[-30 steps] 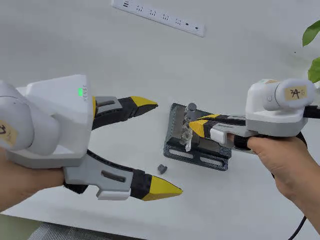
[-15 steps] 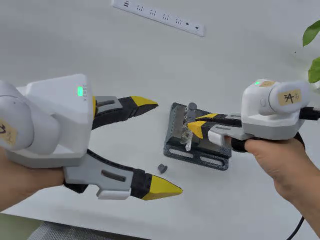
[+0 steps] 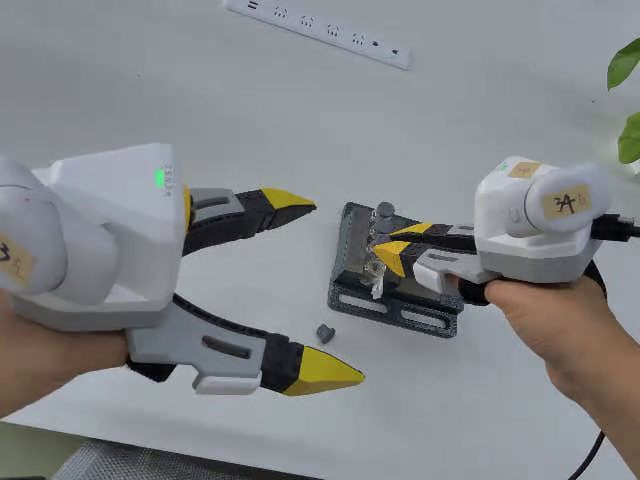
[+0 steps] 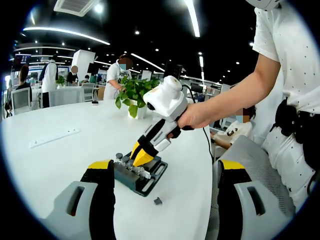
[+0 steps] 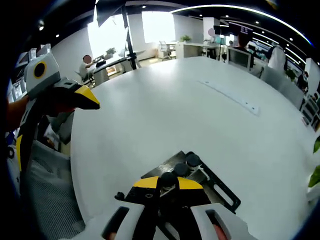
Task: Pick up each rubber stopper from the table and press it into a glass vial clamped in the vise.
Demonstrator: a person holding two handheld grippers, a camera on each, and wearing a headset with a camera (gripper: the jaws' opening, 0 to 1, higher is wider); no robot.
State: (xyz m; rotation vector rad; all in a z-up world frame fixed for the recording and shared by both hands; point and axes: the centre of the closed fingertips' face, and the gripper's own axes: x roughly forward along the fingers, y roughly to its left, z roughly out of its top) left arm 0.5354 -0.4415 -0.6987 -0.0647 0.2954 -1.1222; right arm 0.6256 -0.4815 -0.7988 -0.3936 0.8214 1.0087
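A black vise (image 3: 400, 300) on the white table holds a row of glass vials (image 3: 375, 270); the far ones carry grey stoppers (image 3: 385, 211). My right gripper (image 3: 386, 250) is over the vise, shut on a dark rubber stopper (image 5: 168, 178) that sits at the near end of the row (image 5: 193, 160). One loose stopper (image 3: 324, 333) lies on the table just in front of the vise, also visible in the left gripper view (image 4: 158, 201). My left gripper (image 3: 315, 290) hovers wide open to the left of the vise, holding nothing (image 4: 165, 167).
A white power strip (image 3: 320, 30) lies along the far side of the table. Green plant leaves (image 3: 628, 100) reach in at the right edge. People and desks stand in the room beyond (image 4: 117, 75).
My right gripper has edged a little left over the vise, still shut on the stopper. The left gripper and the loose stopper have stayed put.
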